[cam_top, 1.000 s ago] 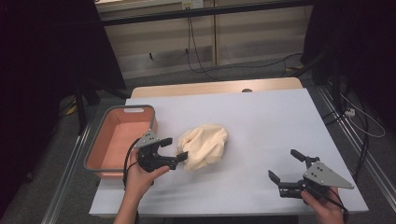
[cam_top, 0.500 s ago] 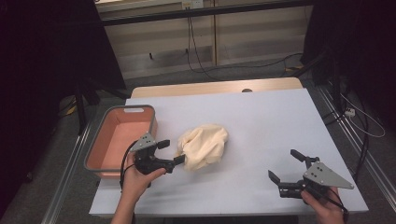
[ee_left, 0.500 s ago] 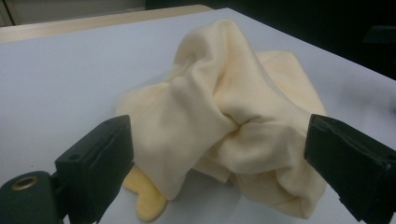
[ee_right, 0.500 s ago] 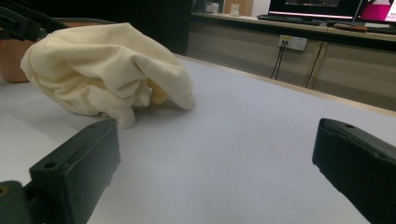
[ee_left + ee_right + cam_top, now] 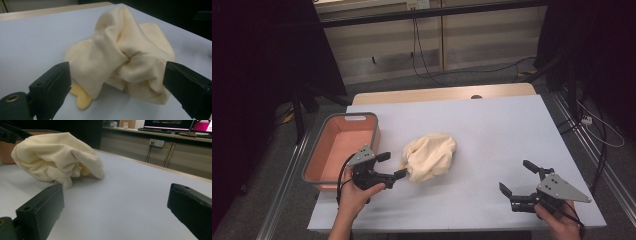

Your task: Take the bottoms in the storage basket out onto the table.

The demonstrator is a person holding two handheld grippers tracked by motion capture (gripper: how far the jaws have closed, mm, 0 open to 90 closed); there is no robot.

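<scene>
Left tool (image 5: 393, 166) reaching for crumpled cream-yellow cloth (image 5: 430, 156) mid pale tabletop (image 5: 512, 130).
Both tools' jaws apart, nothing held; right tool (image 5: 521, 178) well apart. Risk: pinching one loose fold, so cloth drags or slips.

High view overhead, gripper views low, sharing cloth (image 5: 430, 157)

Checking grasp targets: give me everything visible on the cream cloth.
The cream cloth is a soft, matte, pale yellow fabric, crumpled into a rounded heap with deep folds, lying on the light table near its middle, right of the pink bin and apart from it. A glossier yellow bit pokes out under its near edge. The open left gripper brackets that edge; whether the jaws touch it is unclear.
</scene>
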